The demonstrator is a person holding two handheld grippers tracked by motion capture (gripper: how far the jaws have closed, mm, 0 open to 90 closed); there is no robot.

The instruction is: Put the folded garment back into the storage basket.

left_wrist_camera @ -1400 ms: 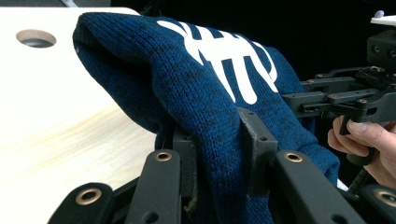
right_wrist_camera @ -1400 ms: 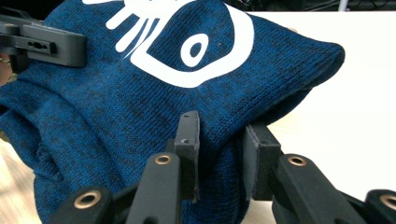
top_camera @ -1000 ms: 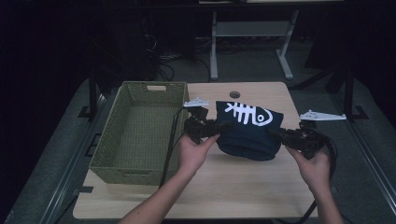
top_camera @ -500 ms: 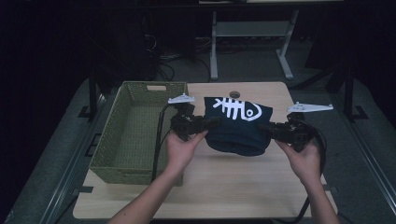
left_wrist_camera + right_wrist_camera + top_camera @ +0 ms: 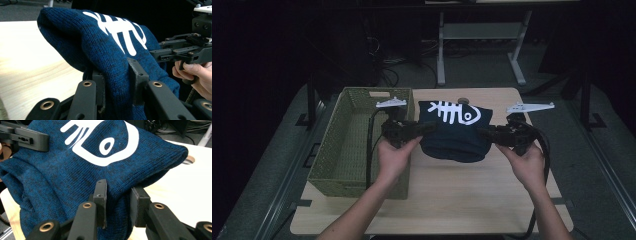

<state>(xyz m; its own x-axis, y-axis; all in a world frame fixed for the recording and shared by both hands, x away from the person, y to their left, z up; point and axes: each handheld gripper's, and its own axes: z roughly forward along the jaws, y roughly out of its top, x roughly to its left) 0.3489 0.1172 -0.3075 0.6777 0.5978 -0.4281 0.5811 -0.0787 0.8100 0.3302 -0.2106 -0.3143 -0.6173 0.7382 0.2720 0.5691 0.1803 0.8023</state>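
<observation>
Light wooden bench (image 5: 452, 195), woven basket (image 5: 343, 150) at left, dark room, grey floor (image 5: 272, 165), both grippers' fingers (image 5: 136, 75) clamped on blue knit sweater (image 5: 455, 132).

The folded dark blue knitted garment (image 5: 455, 134) hides the light wooden table (image 5: 462, 195) beneath it; its white fish-skeleton print (image 5: 100, 142) runs past the right gripper view's top edge.

Both forearms are bare with no sleeves, and the left gripper (image 5: 424, 129) and right gripper (image 5: 484, 132) are matte black frames with brass-ringed pivots, flat dark pads, a pale grey three-cornered plate on top, and trailing black cables.
</observation>
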